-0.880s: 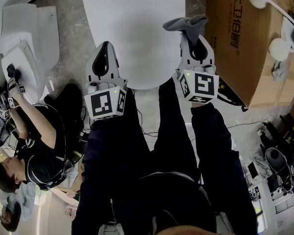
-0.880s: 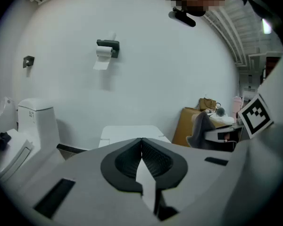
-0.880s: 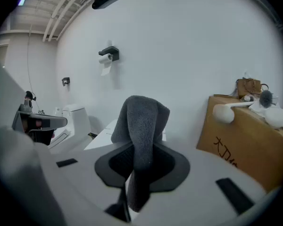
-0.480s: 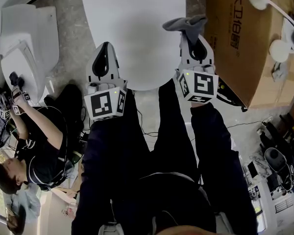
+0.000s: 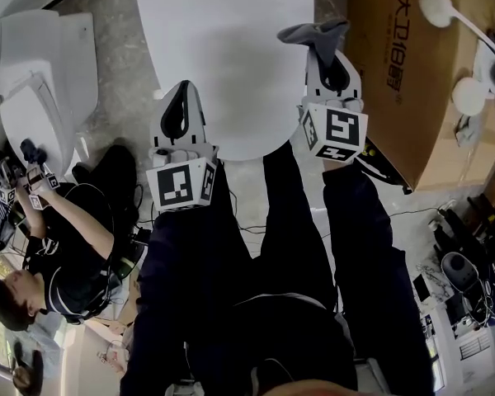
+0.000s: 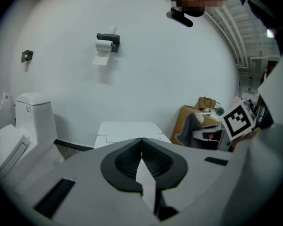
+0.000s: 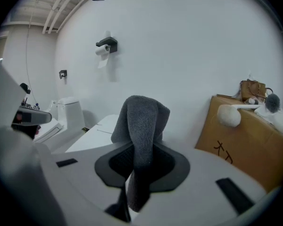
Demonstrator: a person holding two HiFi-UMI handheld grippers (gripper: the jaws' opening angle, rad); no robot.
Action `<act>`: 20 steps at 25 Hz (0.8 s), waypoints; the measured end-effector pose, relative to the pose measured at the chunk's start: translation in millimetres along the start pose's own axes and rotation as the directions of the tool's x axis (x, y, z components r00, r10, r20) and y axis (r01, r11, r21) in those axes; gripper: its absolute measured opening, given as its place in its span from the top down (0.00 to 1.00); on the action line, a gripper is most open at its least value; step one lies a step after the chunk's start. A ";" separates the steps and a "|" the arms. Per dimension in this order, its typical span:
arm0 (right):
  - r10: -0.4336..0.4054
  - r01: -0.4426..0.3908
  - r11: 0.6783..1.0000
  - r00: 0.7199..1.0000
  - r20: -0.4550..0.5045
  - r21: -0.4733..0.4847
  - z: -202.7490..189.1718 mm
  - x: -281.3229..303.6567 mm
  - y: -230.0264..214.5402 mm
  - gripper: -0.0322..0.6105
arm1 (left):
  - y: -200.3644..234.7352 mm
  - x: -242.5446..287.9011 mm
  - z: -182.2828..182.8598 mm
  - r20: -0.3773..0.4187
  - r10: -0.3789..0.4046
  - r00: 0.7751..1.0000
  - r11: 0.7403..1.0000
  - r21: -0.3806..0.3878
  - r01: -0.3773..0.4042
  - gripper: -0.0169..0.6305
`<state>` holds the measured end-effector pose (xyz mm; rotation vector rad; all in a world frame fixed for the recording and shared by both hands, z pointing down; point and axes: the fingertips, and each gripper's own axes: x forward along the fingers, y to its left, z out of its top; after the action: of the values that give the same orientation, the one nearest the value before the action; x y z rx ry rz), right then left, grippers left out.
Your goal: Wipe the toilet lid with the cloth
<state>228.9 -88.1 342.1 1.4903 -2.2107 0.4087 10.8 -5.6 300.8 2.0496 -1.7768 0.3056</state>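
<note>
Right gripper [image 5: 320,49] pinched one grey cloth [image 5: 313,33] over the right edge of the toilet lid [image 5: 231,48]; left gripper [image 5: 181,89], jaws pressed together, hung over its near-left rim. Two toilets stood on mottled grey floor [image 5: 120,44], the second toilet [image 5: 41,77] at left, one cardboard box [image 5: 396,64] at right, one paper-roll holder [image 6: 107,40] on the white wall [image 6: 179,55].

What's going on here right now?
A person stands over the closed white toilet lid with a gripper in each hand. The right gripper is shut on the grey cloth, held up near the lid's right edge, not pressed to it. The left gripper is shut and empty at the lid's near left.
</note>
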 end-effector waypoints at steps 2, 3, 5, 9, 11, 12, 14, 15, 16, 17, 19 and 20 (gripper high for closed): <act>-0.014 0.014 1.000 1.000 -0.018 -0.019 -3.8 17.1 -8.5 0.84 | 0.3 1.5 -0.3 -0.007 0.002 1.000 1.000 -0.005 -0.002 0.95; -0.022 0.021 0.999 0.999 -0.029 -0.024 -6.6 25.7 -13.6 0.84 | 0.4 2.0 -0.1 -0.009 0.004 1.000 1.000 -0.009 -0.004 0.95; -0.037 0.036 0.999 0.998 -0.050 -0.030 -11.6 43.0 -23.8 0.84 | 0.6 2.0 1.2 -0.013 0.007 1.000 1.000 -0.015 -0.008 0.95; -0.064 0.061 0.998 0.992 -0.106 -0.029 -20.8 83.9 -40.0 0.84 | 3.6 0.6 3.7 -0.023 0.015 1.000 1.000 -0.011 -0.015 0.95; -0.073 0.068 0.997 0.987 -0.142 -0.038 -23.6 105.7 -45.7 0.84 | 7.5 0.0 2.9 -0.027 0.027 0.999 1.000 -0.011 -0.027 0.95; -0.076 0.070 0.996 0.985 -0.157 -0.047 -24.4 115.4 -48.2 0.84 | 10.0 -0.6 1.9 -0.030 0.034 0.999 0.999 -0.012 -0.034 0.95; -0.089 0.079 0.995 0.981 -0.175 -0.063 -25.8 131.6 -54.9 0.84 | 15.2 -2.4 -0.3 -0.036 0.048 0.998 0.999 -0.016 -0.048 0.95; -0.098 0.087 0.994 0.978 -0.182 -0.066 -26.3 137.9 -58.9 0.84 | 17.3 -3.3 -1.3 -0.039 0.053 0.998 0.998 -0.018 -0.054 0.95; -0.108 0.097 0.993 0.976 -0.189 -0.067 -27.1 143.3 -63.0 0.84 | 18.8 -4.0 -2.3 -0.042 0.057 0.997 0.998 -0.020 -0.058 0.95; -0.118 0.107 0.992 0.973 -0.198 -0.067 -28.2 148.0 -66.7 0.84 | 19.8 -4.6 -3.3 -0.044 0.060 0.997 0.998 -0.020 -0.061 0.95; -0.136 0.126 0.990 0.966 -0.219 -0.058 -31.2 154.8 -72.5 0.84 | 21.7 -5.7 -5.1 -0.047 0.064 0.997 0.998 -0.020 -0.065 0.95; -0.142 0.134 0.990 0.963 -0.230 -0.049 -33.1 157.1 -74.3 0.84 | 22.7 -6.3 -5.8 -0.049 0.066 0.997 0.998 -0.020 -0.067 0.95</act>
<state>253.6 -225.4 450.8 1.4868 -1.9106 0.4737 -11.9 0.2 307.0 1.9551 -1.8136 0.3513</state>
